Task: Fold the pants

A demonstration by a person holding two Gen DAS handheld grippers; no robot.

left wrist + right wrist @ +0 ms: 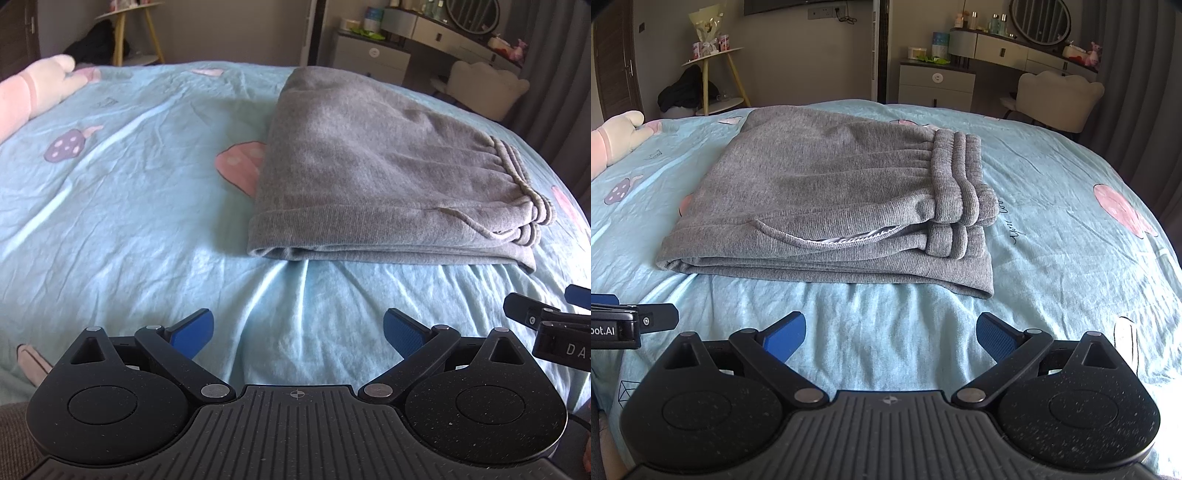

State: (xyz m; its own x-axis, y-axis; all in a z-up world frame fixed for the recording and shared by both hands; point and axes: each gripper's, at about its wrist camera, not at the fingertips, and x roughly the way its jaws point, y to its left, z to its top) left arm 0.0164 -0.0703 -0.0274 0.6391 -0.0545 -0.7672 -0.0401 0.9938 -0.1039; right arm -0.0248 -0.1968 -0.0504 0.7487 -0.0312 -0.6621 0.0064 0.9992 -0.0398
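Observation:
Grey pants (369, 173) lie folded into a flat stack on the light blue bedsheet (129, 221), waistband to the right. They also show in the right wrist view (831, 199), with the ribbed waistband (960, 177) on top at the right. My left gripper (298, 334) is open and empty, held above the sheet short of the pants' near edge. My right gripper (891, 336) is open and empty, also short of the near edge. Each gripper shows at the edge of the other's view: the right one (546, 317), the left one (631, 321).
A pink plush toy (33, 92) lies at the bed's left side. Beyond the bed stand a yellow-legged side table (716, 74), a cabinet (936, 83), a vanity desk with a round mirror (1039, 18) and a cream chair (1060, 99). Curtains (1137, 92) hang at right.

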